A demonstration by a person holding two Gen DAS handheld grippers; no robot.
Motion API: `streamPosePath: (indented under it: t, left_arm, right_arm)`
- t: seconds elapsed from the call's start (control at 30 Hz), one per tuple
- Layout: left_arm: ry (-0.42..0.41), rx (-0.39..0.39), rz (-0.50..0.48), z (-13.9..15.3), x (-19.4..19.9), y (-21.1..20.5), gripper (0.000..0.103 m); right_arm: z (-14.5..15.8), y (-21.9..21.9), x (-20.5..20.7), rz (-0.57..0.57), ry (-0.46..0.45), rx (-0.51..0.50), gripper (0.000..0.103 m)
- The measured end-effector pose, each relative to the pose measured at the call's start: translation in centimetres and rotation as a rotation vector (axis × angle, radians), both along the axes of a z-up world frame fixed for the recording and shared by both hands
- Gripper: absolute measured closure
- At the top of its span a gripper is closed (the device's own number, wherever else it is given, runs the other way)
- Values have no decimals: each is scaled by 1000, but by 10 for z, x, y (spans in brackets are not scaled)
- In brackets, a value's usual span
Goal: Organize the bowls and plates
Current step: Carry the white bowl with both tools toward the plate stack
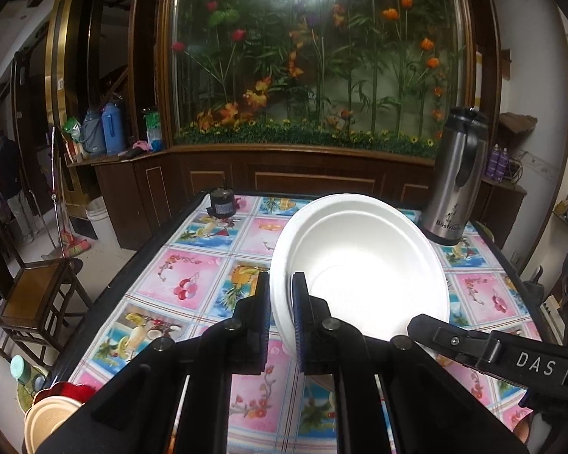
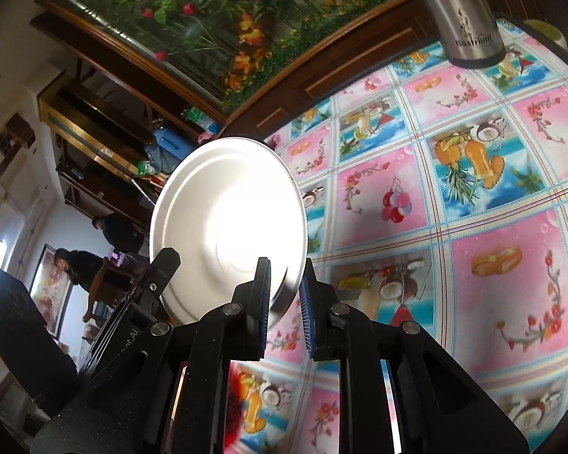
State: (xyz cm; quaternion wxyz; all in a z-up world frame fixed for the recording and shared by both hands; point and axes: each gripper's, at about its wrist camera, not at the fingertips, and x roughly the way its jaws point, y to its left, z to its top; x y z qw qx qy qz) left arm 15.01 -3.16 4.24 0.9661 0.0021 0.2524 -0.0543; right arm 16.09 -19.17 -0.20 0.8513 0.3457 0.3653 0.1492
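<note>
- Behind the bench stands a dark wooden cabinet with a large glazed display of artificial flowers and bamboo (image 1: 314, 56), filling the upper centre of the left wrist view.
- Bench (image 1: 193, 265) is covered by an oilcloth of pink and blue fruit squares; most of it is free of dishes in both views.
- Left gripper (image 1: 280, 321): narrow, clamped on the near left rim of a white foam bowl (image 1: 359, 265). One pad sits outside the wall, the other inside, a rim pinch suited to so light a dish. The bowl is tilted with its hollow toward the camera and appears lifted off the bench.
- Right gripper (image 2: 286, 302): narrow, clamped on the lower right rim of a round shiny metal plate (image 2: 227, 230). The plate is held on edge, lower centre-left of the right wrist view, clear of the bench.
- Each gripper's black body shows at the edge of the other's view, so the two dishes are judged near each other, probably being brought together for stacking.
- Tall stainless steel flask with black handle (image 1: 456, 178) stands at the far right of the bench; a small black cylindrical object (image 1: 222, 203) sits at the far left edge. Both are well apart from the held dishes.
- Risk, as judged: the foam rim may deform under pressure; the glossy plate may slip.
</note>
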Motion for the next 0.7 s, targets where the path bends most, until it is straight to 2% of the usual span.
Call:
streamPosePath:
  t: [0.3,0.7]
  left_arm:
    - [-34,-24,22,9,-34,25,94]
    - [-64,-64,123,13,-76,90,94]
  right_arm:
    - [19,22,-31,34,-32,-31,87]
    - [39,99,-66,144,-74,-96,87]
